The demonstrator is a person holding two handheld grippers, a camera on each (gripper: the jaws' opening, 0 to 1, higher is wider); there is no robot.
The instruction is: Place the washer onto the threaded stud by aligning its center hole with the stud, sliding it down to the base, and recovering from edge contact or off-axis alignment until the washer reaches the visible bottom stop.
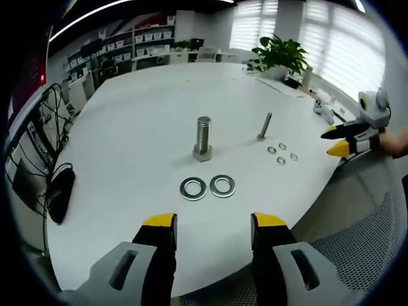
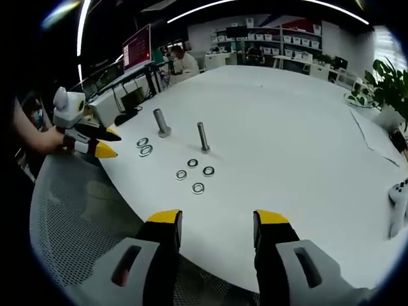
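A big white desk (image 1: 140,127) holds all the small metal parts. In the left gripper view, the left gripper (image 1: 213,229) sits low at the near edge of the desk with its two yellow-tipped jaws wide apart and nothing between them. Just ahead of it lie two large washers (image 1: 208,187) flat on the desk, side by side and almost touching. Behind them stands the thick threaded stud (image 1: 203,138), upright on its six-sided base, with no washer on it. To the right of that stands a thin stud (image 1: 264,126), a bit tilted in this view, and near its foot lie four small washers (image 1: 282,153) in a loose bunch. The right gripper (image 1: 341,140) comes in from the right side of this view, held by a person's hand (image 1: 396,141), with its jaws partly open and nothing in them. A black mouse (image 1: 60,191) lies near the left edge of the desk, and a green plant (image 1: 280,54) stands at the far side. In the right gripper view, the right gripper (image 2: 215,223) has its jaws wide apart and holds nothing. Past it lie the four small washers (image 2: 194,174), then the thin stud (image 2: 203,137), then the thick threaded stud (image 2: 159,122) with the two large washers (image 2: 144,146) beside it. The left gripper (image 2: 105,143) shows at the left there, close to the large washers, held in a hand (image 2: 44,141).
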